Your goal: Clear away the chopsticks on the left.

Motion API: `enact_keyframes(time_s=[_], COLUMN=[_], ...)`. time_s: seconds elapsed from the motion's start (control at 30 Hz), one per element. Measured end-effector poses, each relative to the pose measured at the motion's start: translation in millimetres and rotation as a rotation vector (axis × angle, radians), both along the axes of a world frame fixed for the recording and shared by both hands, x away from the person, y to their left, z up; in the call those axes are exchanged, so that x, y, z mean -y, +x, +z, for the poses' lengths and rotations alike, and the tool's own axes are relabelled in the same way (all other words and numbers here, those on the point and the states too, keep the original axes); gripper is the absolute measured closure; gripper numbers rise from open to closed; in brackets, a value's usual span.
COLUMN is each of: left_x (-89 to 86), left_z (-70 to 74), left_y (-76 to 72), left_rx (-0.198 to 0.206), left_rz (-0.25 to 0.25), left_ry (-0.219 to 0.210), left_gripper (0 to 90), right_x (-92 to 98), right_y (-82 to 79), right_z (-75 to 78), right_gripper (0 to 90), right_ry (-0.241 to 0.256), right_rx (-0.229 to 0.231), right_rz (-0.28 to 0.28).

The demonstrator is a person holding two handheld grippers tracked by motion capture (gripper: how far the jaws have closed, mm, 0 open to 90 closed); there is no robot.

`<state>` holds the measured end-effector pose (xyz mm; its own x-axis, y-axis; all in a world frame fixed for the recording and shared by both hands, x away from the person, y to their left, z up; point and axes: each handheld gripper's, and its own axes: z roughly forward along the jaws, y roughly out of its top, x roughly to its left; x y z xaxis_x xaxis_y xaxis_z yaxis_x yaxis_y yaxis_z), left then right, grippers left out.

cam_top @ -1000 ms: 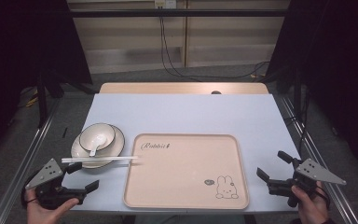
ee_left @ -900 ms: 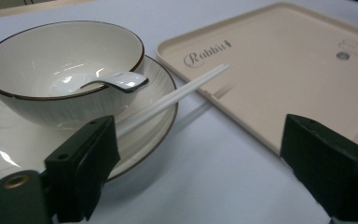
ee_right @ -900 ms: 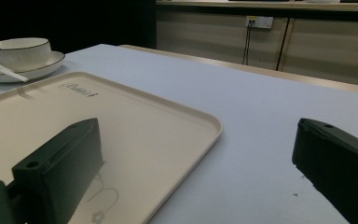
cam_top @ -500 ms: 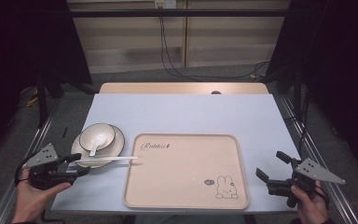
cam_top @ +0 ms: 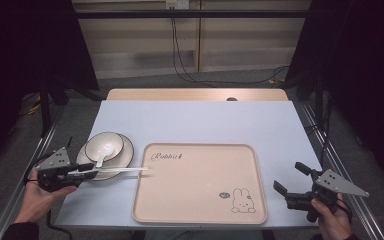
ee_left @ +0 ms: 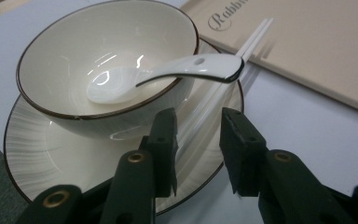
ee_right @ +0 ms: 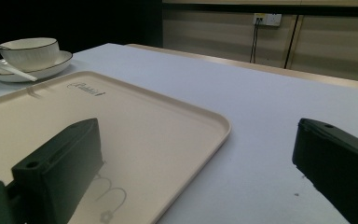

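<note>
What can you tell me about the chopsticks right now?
The chopsticks are a pair of white, glossy, plastic-looking sticks lying side by side. They rest across the plate's rim beside the bowl, their far tips on the beige tray's edge. The left tongs straddle their near ends, open and not yet clamped.

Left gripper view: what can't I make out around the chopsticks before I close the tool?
- Chopsticks: near ends hidden between the left tool jaws; contact cannot be told.
- Plate: near rim hidden behind the jaws.
- Tray: cut off by the frame edge.
- High view: chopsticks blurred, far tips unclear.
</note>
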<state>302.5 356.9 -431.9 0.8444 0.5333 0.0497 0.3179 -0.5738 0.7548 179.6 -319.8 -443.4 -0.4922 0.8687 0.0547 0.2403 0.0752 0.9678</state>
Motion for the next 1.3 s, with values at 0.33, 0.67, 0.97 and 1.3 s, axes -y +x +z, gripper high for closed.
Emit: enact_keyframes(time_s=[0.33, 0.67, 0.97, 1.3], left_x=[2.6, 8.5, 13.4, 17.0], left_z=[-5.8, -10.2, -13.4, -13.9], left_y=[7.5, 12.0, 14.4, 20.8], left_rx=[-0.008, -0.011, -0.035, -0.065], left_rz=[-0.036, -0.066, -0.112, -0.144], left_ry=[0.025, 0.06, 0.084, 0.081], left_gripper=[72.8, 73.5, 74.4, 76.5], right_x=[-0.1, -1.1, -1.9, -1.7], right_y=[0.1, -0.6, 0.0, 0.1], right_z=[0.0, -0.1, -0.5, -0.4], right_gripper=[0.9, 0.9, 0.9, 0.8], right_ry=[0.004, 0.007, 0.003, 0.008], right_rx=[-0.001, -0.009, -0.011, -0.015], right_rz=[0.009, 0.022, 0.03, 0.029])
